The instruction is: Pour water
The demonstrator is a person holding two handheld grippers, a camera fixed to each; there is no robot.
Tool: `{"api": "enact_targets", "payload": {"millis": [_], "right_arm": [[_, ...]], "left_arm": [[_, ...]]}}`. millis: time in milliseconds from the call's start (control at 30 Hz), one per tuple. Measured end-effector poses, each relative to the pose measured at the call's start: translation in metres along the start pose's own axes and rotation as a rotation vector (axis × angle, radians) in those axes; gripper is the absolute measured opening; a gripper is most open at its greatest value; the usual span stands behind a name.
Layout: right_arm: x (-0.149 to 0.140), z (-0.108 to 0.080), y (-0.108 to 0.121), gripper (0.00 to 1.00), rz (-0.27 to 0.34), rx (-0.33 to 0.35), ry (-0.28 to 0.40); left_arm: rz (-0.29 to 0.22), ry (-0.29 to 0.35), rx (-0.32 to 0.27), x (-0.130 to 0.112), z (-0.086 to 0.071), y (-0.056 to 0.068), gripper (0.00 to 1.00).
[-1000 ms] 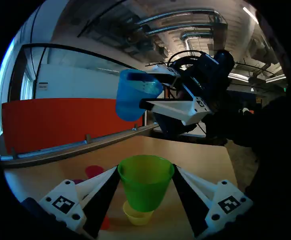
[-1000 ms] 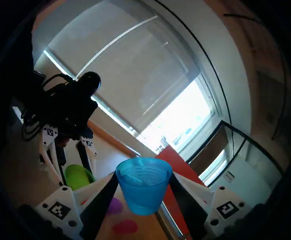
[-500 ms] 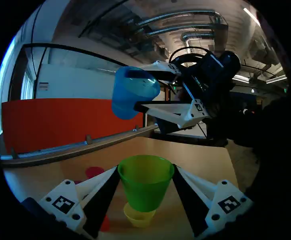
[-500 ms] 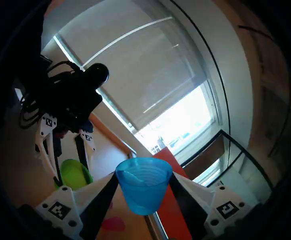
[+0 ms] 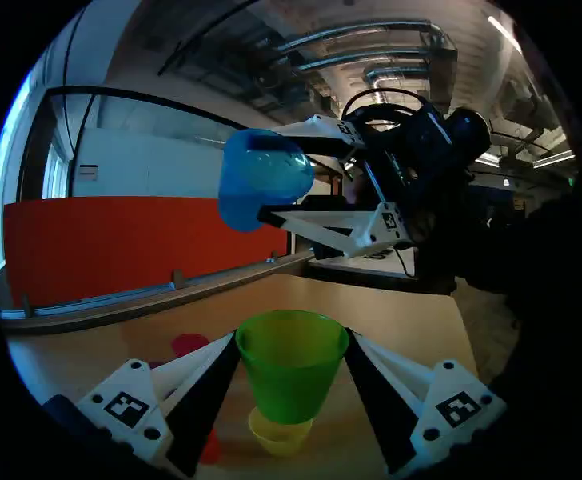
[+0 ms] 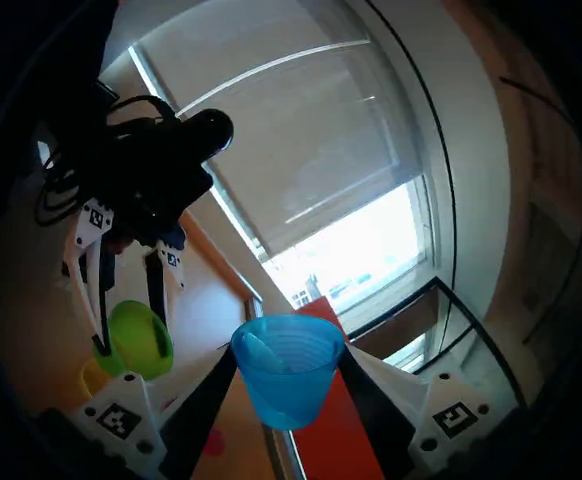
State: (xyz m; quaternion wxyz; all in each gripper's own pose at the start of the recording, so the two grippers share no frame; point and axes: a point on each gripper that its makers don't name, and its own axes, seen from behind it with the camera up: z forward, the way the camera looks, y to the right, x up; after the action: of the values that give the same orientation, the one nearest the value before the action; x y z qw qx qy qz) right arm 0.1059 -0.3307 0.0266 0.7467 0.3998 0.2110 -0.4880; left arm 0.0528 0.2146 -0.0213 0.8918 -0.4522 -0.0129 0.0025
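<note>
Right tongs (image 6: pixel 288 360) are clenching the tipped blue cup (image 6: pixel 287 380) high above the table (image 5: pixel 403 320); left tongs (image 5: pixel 291 356) are clasping the green cup (image 5: pixel 291 376) lower down. Pouring well is likely hinging on centring the blue rim over the green mouth, tipping slowly, keeping both steady.

Blue cup (image 6: pixel 287 372): translucent blue plastic with rings moulded inside; I have it pinched between both fingers of the right tongs (image 6: pixel 287 348).
Blue cup pose: in the left gripper view it is tilted off upright, high in the air.
Green cup (image 5: pixel 291 364): translucent green, tapered, upright with its mouth up, clamped in my left tongs (image 5: pixel 291 336), below the blue cup and well apart from it.
Contents: I cannot tell.
</note>
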Motion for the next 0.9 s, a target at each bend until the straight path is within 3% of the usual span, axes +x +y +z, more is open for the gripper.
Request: {"api": "enact_targets", "payload": {"millis": [300, 900], "right_arm": [[0.002, 0.005, 0.003, 0.91, -0.054, -0.005, -0.006], [0.002, 0.005, 0.011, 0.91, -0.100, -0.019, -0.009]], "left_arm": [[0.000, 0.003, 0.000, 0.002, 0.000, 0.000, 0.89], [0.004, 0.006, 0.000, 0.005, -0.001, 0.000, 0.89]]}}
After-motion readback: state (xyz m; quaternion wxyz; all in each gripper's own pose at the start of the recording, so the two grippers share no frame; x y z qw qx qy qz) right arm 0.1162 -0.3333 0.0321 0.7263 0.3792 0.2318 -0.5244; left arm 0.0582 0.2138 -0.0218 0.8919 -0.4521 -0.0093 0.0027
